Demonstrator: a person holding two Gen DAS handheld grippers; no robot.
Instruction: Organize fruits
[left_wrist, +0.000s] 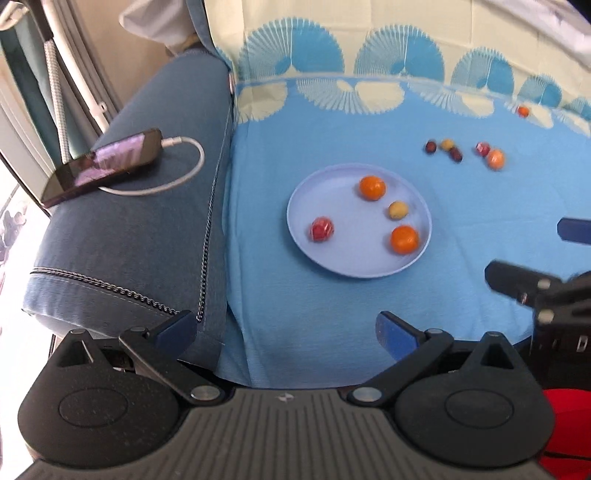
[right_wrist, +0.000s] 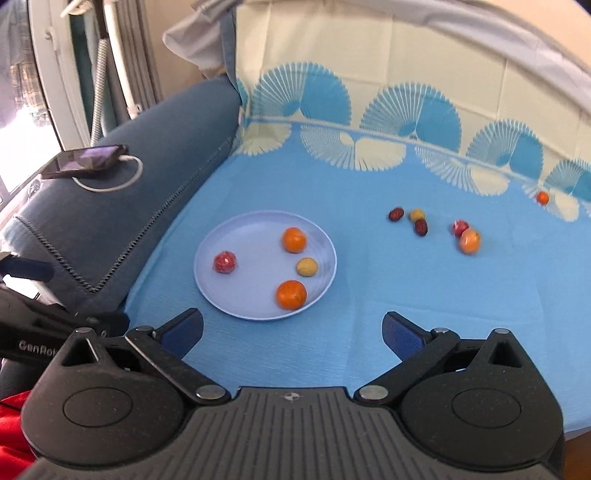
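Left hand-held gripper (left_wrist: 284, 328) and right hand-held gripper (right_wrist: 291, 330) both spread wide and empty, round lilac plastic plate (right_wrist: 221, 295) with four fruits lying just ahead of them.

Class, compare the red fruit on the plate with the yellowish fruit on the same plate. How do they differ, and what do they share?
The red fruit is deep red and speckled; the yellowish fruit is pale tan. The red fruit sits alone on the plate's left side; the yellowish fruit lies between two oranges on the right. Both are small, round, and rest loose on the plate, untouched by either gripper.

Four fruits (right_wrist: 294, 239) on lilac plate (right_wrist: 207, 280)
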